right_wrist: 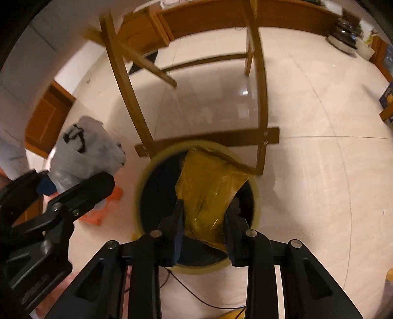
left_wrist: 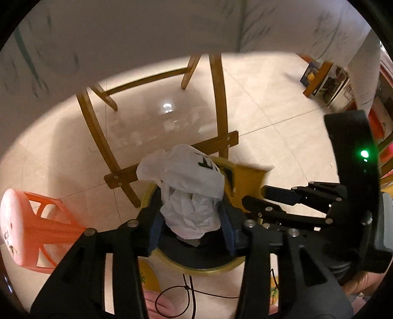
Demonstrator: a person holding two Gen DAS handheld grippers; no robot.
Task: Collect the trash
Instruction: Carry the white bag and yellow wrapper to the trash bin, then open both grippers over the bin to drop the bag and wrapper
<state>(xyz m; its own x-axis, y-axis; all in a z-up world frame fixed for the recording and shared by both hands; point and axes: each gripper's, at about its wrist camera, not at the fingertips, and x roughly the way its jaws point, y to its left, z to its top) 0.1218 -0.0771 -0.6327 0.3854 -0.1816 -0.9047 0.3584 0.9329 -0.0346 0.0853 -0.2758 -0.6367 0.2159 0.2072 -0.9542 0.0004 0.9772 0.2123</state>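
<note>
My left gripper [left_wrist: 191, 220] is shut on a crumpled white plastic bag [left_wrist: 186, 189] and holds it over the round yellow-rimmed bin [left_wrist: 201, 270] on the floor. My right gripper [right_wrist: 203, 220] is shut on a yellow plastic wrapper [right_wrist: 208, 186] and holds it over the same bin [right_wrist: 256, 196], whose inside is dark. The right gripper with the yellow wrapper [left_wrist: 245, 179] shows at the right of the left wrist view. The left gripper with the white bag [right_wrist: 81, 152] shows at the left of the right wrist view.
Wooden table legs and a crossbar [left_wrist: 172, 159] stand just behind the bin, under a white tabletop [left_wrist: 122, 36]. An orange plastic stool [left_wrist: 32, 220] stands at the left. A black cable [left_wrist: 189, 294] lies on the tiled floor. Wooden cabinets [right_wrist: 208, 17] line the far wall.
</note>
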